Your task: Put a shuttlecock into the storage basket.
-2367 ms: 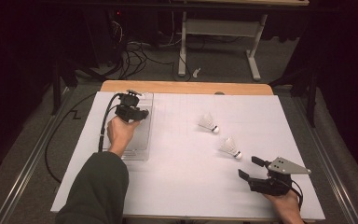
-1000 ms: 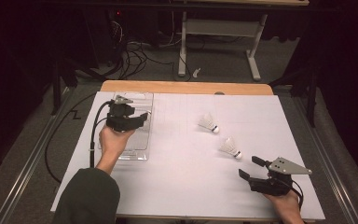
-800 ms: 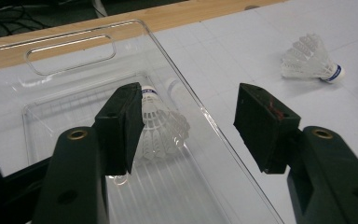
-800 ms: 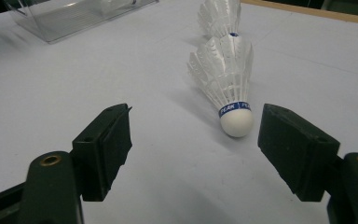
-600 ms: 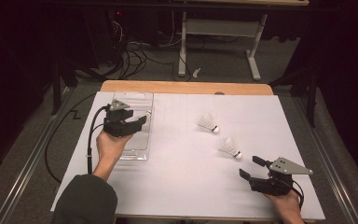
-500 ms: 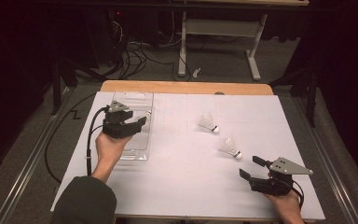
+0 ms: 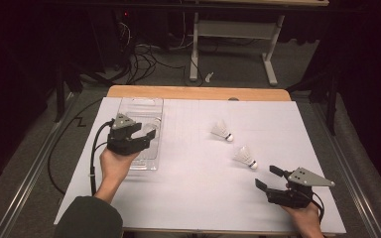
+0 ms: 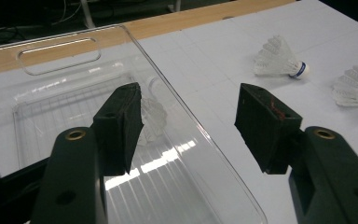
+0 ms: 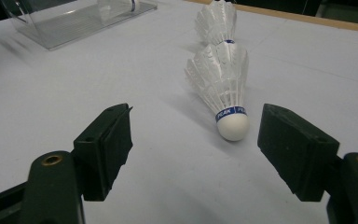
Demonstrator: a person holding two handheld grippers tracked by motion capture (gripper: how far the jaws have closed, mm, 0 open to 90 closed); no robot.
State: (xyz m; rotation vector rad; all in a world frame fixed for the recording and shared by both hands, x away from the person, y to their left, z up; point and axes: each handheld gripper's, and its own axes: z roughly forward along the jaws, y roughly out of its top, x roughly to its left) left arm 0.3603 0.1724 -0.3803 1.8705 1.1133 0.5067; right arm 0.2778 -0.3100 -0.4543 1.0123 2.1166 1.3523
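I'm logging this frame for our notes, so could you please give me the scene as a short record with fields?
Work in hand: gathering shuttlecocks into a clear tray
Clear tray: left part of the white table, one shuttlecock lying inside
Near shuttlecock: on the table, just ahead of the right gripper, cork end toward it
Far shuttlecock: on the table, beyond the near one
Left gripper: open, holding nothing, over the tray's right edge
Right gripper: open, holding nothing, low at the table's near right
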